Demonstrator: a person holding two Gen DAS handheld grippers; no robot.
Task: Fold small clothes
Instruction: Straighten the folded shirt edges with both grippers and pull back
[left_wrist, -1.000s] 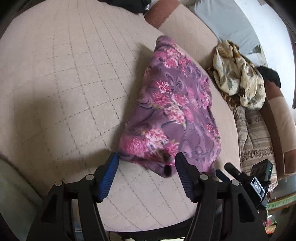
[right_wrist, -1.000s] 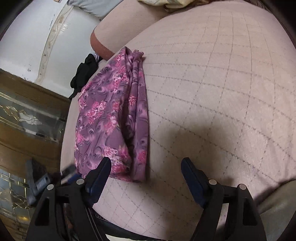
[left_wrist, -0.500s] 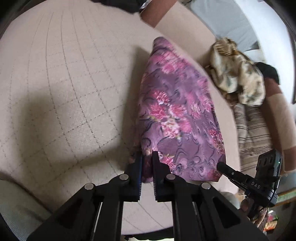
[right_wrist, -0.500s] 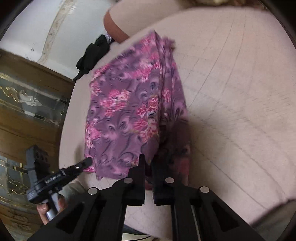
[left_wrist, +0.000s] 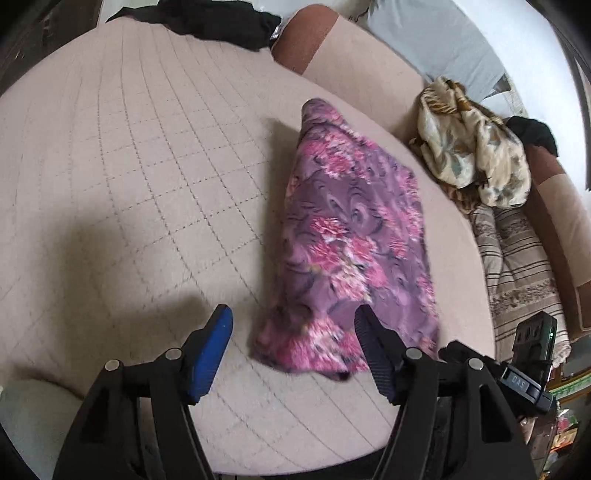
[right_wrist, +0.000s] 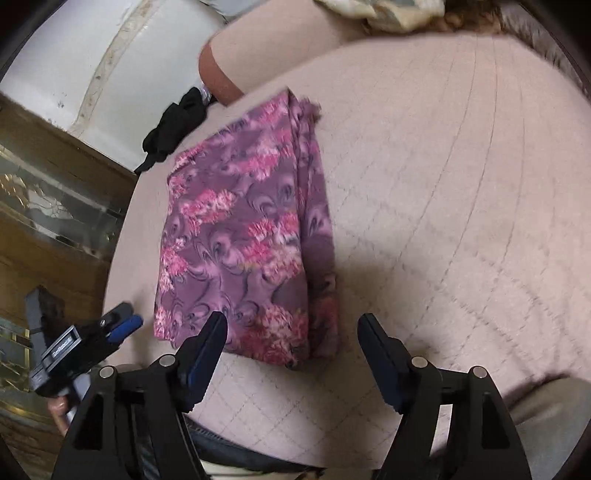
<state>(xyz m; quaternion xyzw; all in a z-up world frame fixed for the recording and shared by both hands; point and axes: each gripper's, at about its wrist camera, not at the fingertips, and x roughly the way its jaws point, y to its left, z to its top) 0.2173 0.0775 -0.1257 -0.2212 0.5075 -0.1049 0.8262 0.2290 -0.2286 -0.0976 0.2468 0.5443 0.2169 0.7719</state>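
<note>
Purple floral garment (left_wrist: 351, 236) folded flat on quilted cushion (left_wrist: 129, 166), near edge just ahead of both tools. Left gripper (left_wrist: 291, 332) and right gripper (right_wrist: 291, 332) just released, jaws spread, gripping nothing.

You have one purple garment (left_wrist: 354, 236) with pink flowers, folded into a long flat panel. It lies on the quilted beige cushion (left_wrist: 147, 166), its layered edges stacked along one side.
</note>
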